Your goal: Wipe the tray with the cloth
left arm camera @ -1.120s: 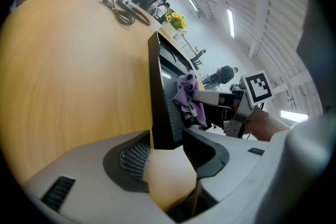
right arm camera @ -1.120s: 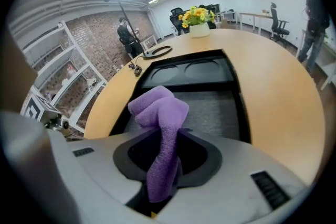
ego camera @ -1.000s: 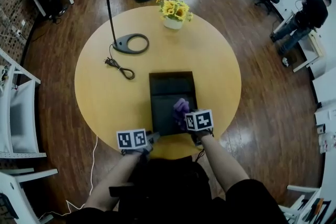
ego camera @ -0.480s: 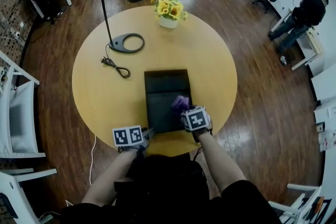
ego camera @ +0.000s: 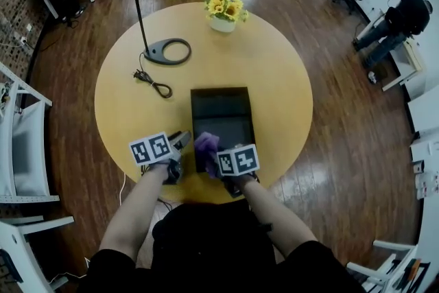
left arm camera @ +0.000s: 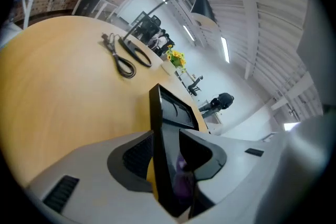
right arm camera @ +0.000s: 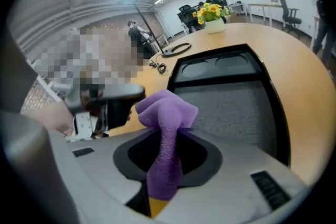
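Since the earlier frames both grippers have shifted toward the tray's (ego camera: 221, 101) near-left corner. The left gripper (ego camera: 183, 141) has come up from the table's (ego camera: 274, 72) near rim to the tray's left wall. The right gripper (ego camera: 217, 156) has carried the purple cloth (ego camera: 206, 145) across from the near-right part of the tray. The tray itself lies where it did. The head view gives the layout: the cloth sits over the tray's near-left corner, just beside the left gripper's tips. The lamp base (ego camera: 167, 51) and its coiled cord (ego camera: 153, 85) lie beyond the tray's far-left corner, and the pot of yellow flowers (ego camera: 224, 12) stands beyond its far edge. The head view does not show the jaws, which the gripper views do. The left gripper view shows the tray's left wall standing on edge between that gripper's jaws. They have just been closing around it, yet they stand apart and do not visibly press it, and a bit of purple shows inside the tray past the wall. The right gripper view shows its tongs pinching the cloth, which bunches above the tips, with the tray's grey floor stretching away behind it and the left gripper's dark body just left of the cloth. Both bare forearms reach in from the tray's near side. The left one angles in from the tray's left, and the right one is tipped down over the near edge.
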The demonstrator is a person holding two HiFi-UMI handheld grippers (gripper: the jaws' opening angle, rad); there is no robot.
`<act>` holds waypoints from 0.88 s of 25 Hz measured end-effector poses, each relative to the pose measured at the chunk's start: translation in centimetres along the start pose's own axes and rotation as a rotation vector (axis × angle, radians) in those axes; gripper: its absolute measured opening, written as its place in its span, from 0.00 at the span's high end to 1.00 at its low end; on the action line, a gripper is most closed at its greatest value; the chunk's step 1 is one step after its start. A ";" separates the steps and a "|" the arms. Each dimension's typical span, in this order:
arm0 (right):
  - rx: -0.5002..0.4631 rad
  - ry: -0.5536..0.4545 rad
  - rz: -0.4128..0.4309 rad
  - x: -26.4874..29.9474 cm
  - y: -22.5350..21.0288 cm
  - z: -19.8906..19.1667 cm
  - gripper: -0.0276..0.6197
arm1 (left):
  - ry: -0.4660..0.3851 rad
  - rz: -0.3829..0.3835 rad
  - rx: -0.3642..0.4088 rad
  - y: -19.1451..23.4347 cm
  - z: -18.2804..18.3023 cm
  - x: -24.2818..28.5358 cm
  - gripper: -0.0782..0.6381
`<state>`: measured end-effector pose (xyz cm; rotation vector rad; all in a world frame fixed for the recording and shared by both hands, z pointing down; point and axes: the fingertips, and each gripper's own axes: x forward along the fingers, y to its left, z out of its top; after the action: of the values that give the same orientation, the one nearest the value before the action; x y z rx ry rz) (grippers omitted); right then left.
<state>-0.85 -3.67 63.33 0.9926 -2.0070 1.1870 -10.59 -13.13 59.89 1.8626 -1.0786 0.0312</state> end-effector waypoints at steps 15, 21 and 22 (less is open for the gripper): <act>-0.166 0.136 -0.064 1.4 0.2 -1.7 0.81 | 0.282 0.126 0.189 0.9 -0.4 8.6 0.73; -0.259 0.134 -0.130 -0.1 -3.0 -2.3 0.81 | 0.297 0.128 0.206 1.1 -0.6 8.9 0.73; -0.267 0.130 -0.144 -0.5 -3.7 -2.3 0.81 | 0.299 0.127 0.204 1.2 -0.6 8.8 0.73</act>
<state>2.76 -2.64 65.52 0.8853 -1.8973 0.8578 -5.74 -18.68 64.96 1.8912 -1.0103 0.4944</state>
